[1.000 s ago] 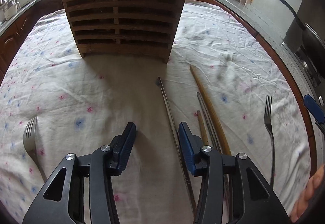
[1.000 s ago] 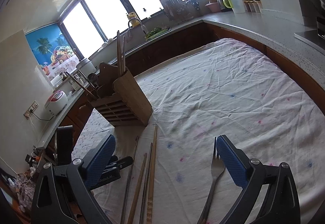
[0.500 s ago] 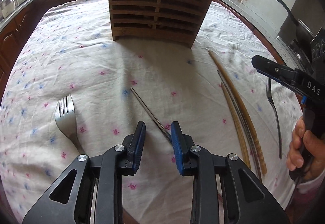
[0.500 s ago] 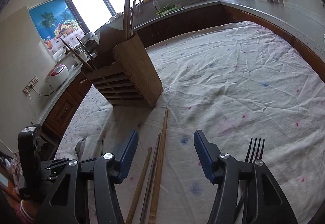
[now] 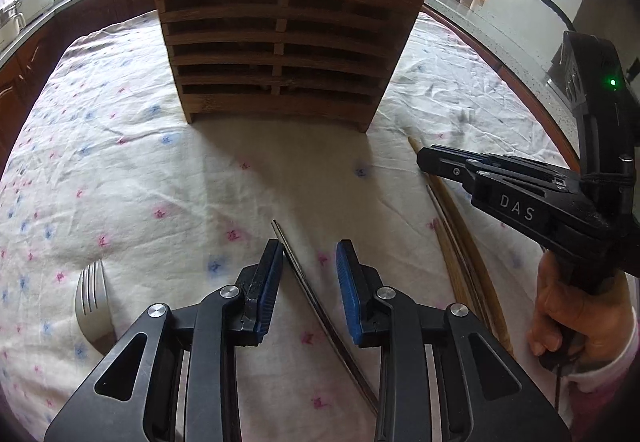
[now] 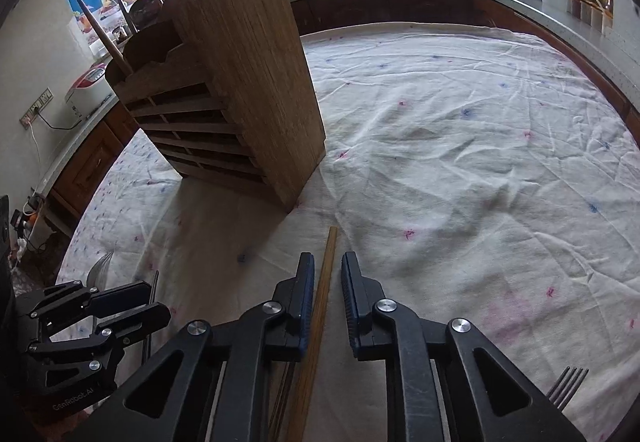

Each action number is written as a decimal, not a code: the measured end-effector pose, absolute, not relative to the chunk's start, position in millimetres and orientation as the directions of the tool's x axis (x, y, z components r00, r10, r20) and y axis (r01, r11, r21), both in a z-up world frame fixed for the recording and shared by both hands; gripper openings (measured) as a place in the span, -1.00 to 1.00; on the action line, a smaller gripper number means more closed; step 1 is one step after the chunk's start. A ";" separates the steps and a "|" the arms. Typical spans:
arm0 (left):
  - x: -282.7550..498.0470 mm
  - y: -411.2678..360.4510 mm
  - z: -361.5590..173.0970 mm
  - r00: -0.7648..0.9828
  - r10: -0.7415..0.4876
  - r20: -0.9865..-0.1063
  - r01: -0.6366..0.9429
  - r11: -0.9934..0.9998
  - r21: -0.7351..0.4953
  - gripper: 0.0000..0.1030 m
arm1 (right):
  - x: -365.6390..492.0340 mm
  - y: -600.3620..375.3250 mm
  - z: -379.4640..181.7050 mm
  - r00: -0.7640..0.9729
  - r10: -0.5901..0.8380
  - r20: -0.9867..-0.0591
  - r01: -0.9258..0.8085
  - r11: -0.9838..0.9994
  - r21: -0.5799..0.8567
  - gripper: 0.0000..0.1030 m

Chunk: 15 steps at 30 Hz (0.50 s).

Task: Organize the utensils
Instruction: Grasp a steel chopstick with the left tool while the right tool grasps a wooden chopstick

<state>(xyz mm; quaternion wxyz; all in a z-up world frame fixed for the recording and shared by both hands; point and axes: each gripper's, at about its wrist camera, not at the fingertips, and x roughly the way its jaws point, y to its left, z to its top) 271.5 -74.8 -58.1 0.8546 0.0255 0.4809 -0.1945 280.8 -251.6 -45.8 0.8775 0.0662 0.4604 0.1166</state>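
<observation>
A thin metal chopstick (image 5: 320, 306) lies between the parted left gripper (image 5: 308, 262), a wooden chopstick (image 6: 320, 306) between the narrowly parted right gripper (image 6: 327, 274), neither gripped, near the slatted wooden holder (image 5: 280, 41).

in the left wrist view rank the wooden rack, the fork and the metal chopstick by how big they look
1. wooden rack, by far the largest.
2. metal chopstick, long and thin, partly hidden by the jaws.
3. fork, only its head shows, so unsure.

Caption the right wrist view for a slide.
Right gripper, jaws open around a wooden chopstick on the flowered tablecloth, in front of the wooden utensil holder.
</observation>
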 end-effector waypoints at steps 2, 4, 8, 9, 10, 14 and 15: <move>274.1 -74.8 -57.8 0.450 -0.322 -0.833 0.358 0.920 -0.162 -0.50 | 278.8 -257.7 -45.3 0.547 0.276 -0.791 -0.137 0.961 0.240 -0.87; 275.0 -68.6 -57.5 0.445 -0.330 -0.832 0.334 0.924 -0.187 -0.46 | 276.0 -265.2 -43.6 0.548 0.271 -0.791 -0.122 0.962 0.245 -0.88; 277.6 -60.8 -57.1 0.444 -0.328 -0.834 0.294 0.932 -0.210 -0.43 | 275.5 -276.9 -45.6 0.541 0.301 -0.785 -0.101 0.950 0.294 -0.79; 278.3 -61.4 -56.8 0.444 -0.320 -0.837 0.290 0.935 -0.204 -0.42 | 276.7 -277.8 -45.8 0.543 0.305 -0.782 -0.102 0.949 0.299 -0.79; 278.7 -63.4 -56.5 0.447 -0.310 -0.839 0.287 0.938 -0.194 -0.42 | 278.0 -277.6 -45.8 0.544 0.305 -0.782 -0.100 0.949 0.300 -0.78; 281.9 -76.8 -57.1 0.467 -0.251 -0.848 0.285 0.950 -0.124 -0.42 | 283.0 -272.2 -44.9 0.547 0.301 -0.781 -0.110 0.951 0.290 -0.78; 281.9 -79.4 -57.3 0.472 -0.238 -0.849 0.287 0.952 -0.108 -0.42 | 284.1 -270.4 -45.3 0.549 0.299 -0.780 -0.113 0.952 0.286 -0.78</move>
